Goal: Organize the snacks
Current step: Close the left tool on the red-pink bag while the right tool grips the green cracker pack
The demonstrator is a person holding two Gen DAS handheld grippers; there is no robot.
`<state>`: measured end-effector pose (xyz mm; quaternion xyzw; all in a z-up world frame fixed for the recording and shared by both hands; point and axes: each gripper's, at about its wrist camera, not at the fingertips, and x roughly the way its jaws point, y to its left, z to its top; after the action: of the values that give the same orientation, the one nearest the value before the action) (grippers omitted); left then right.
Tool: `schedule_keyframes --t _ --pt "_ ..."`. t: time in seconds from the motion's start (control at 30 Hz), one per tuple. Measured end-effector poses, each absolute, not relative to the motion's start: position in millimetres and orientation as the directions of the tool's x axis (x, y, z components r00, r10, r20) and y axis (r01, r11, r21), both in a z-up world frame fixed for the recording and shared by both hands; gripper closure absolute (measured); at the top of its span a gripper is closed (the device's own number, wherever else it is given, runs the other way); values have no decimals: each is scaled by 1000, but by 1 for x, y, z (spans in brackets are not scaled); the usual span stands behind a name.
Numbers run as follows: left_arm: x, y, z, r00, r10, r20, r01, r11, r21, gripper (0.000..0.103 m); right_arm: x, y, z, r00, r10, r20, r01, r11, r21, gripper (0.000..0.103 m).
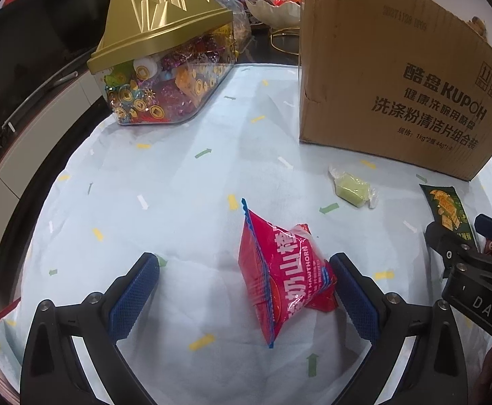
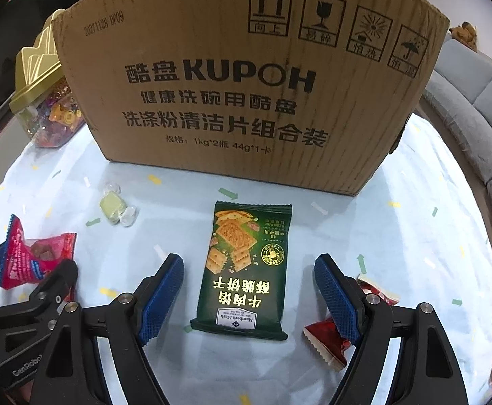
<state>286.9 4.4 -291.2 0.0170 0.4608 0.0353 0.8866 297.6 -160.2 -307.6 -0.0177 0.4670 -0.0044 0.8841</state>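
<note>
The left claw is spread wide around a red hawthorn packet, which is propped against its right finger on the surface. The right claw is likewise held wide, astride a green cracker packet lying flat just before the cardboard box. A pale green candy is seen left of the cracker packet.

A pale blue cloth with small arrow marks is covering the tabletop. Lying on it are a red snack bag, a green wrapped candy, a dark green cracker packet and a small red wrapper. A cardboard box and a gold-lidded candy jar are standing toward the far side.
</note>
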Motion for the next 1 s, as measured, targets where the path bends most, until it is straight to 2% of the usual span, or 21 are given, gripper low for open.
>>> schedule_keyframes --t 0.1,0.23,0.3,0.4,0.5,0.57,0.63,1.0 --pt "286 5 -290 581 69 -811 -46 998 52 3 299 -160 -311 560 -22 -828 -5 1000 -30 23" --pt "284 5 -288 590 52 -806 -35 999 39 19 302 -162 -313 559 -13 -829 0 1000 -15 23" --pt "282 3 -286 595 54 -802 -26 999 48 24 303 -166 -314 559 -8 -829 4 1000 -7 23" --pt "282 1 -285 596 42 -802 -11 999 44 36 303 -172 -314 563 -3 -826 6 1000 0 30" --pt "282 0 -285 596 26 -802 5 999 36 51 304 -177 -312 565 4 -825 -3 1000 3 42" --pt "282 -1 -285 599 24 -800 11 999 37 52 306 -177 -311 566 11 -824 -12 1000 5 54" --pt "282 -1 -284 601 19 -799 12 999 33 53 305 -176 -309 564 14 -825 -14 1000 7 56" --pt "277 0 -278 617 11 -787 15 1000 25 53 303 -173 -306 569 18 -822 -13 1000 12 58"
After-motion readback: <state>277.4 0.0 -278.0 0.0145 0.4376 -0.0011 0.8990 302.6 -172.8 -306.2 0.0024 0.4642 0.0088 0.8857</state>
